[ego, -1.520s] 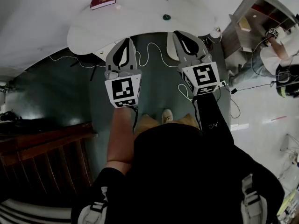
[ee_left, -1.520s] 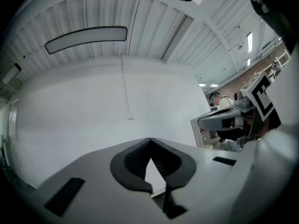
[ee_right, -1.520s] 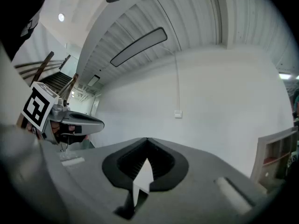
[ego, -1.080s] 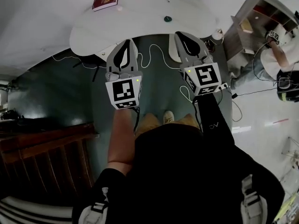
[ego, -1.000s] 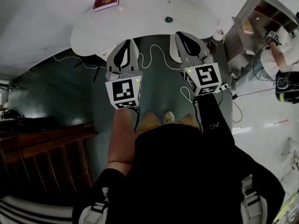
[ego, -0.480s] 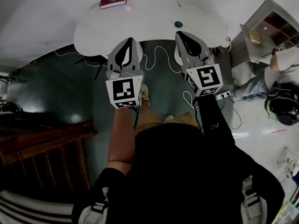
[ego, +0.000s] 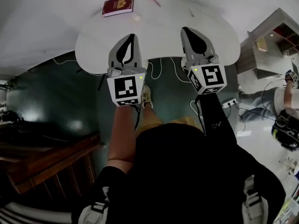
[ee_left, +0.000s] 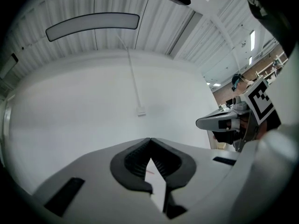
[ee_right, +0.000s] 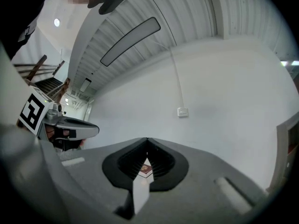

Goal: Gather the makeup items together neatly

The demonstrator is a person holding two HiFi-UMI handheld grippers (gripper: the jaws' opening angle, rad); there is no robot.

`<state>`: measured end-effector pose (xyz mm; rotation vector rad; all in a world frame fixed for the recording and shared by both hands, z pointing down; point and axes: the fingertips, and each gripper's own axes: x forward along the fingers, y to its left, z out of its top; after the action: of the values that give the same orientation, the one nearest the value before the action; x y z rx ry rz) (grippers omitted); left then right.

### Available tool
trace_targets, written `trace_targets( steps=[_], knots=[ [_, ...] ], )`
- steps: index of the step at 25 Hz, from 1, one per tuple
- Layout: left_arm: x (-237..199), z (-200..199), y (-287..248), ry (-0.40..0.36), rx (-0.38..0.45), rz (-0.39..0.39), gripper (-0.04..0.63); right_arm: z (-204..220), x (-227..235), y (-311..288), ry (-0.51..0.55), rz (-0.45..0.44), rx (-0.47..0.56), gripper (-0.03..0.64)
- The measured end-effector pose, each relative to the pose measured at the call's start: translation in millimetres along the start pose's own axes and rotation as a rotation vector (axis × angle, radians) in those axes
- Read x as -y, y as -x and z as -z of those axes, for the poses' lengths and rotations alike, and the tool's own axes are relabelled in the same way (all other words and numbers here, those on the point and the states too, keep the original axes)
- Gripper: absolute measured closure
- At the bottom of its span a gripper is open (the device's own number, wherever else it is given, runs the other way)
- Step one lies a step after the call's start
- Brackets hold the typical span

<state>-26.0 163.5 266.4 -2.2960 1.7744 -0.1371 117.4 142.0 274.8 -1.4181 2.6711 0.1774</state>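
White rounded table (ego: 159, 43); over its near edge two tongs, left gripper (ego: 131, 35) and right gripper (ego: 186, 29), both pinched closed on nothing; one maroon booklet (ego: 118, 6) at its far edge, one pink makeup stick (ego: 155, 2) near it

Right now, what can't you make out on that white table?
- Pink stick and the pale specks near it, head view: too small to identify.
- Booklet: its cover print is too small in the head view. In the right gripper view only a sliver shows through the shut right claw.
- Table, left gripper view: the shut left claw blocks nearly all of it.
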Motion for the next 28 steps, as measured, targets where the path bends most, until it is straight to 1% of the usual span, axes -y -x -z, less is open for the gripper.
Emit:
trace_targets(
  steps=[3, 6, 11, 15, 18, 23, 28],
  knots=[
    [-35.6, 12.0, -40.2, -0.011, -0.019, 0.039, 0.586, 5.6, 4.3, -53.3, -0.040, 0.037, -0.004, 0.614],
    [-71.7, 17.7, -77.6, -0.001, -0.019, 0.073, 0.586, 6.6, 4.4, -105.5, -0.030, 0.049, -0.003, 0.614],
    [-125.1, 28.3, -132.7, -0.008, 0.000, 0.097, 0.586, 8.8, 10.4, -185.2, -0.045, 0.077, 0.016, 0.614],
    [-158.6, 45.7, -171.8, 0.012, -0.019, 0.117, 0.586, 17.2, 10.0, -234.1, -0.047, 0.083, 0.004, 0.614],
    [-172.9, 59.9, -197.0, 0.042, -0.031, 0.139, 0.586, 26.1, 13.1, -257.5, -0.054, 0.091, -0.009, 0.614],
    [-181.2, 77.9, -224.5, 0.058, -0.040, 0.162, 0.586, 44.0, 23.6, -277.7, -0.062, 0.117, -0.034, 0.614],
    [-177.8, 85.8, -240.7, 0.077, -0.051, 0.155, 0.586, 53.3, 29.9, -283.7, -0.044, 0.086, -0.064, 0.614]
  ],
)
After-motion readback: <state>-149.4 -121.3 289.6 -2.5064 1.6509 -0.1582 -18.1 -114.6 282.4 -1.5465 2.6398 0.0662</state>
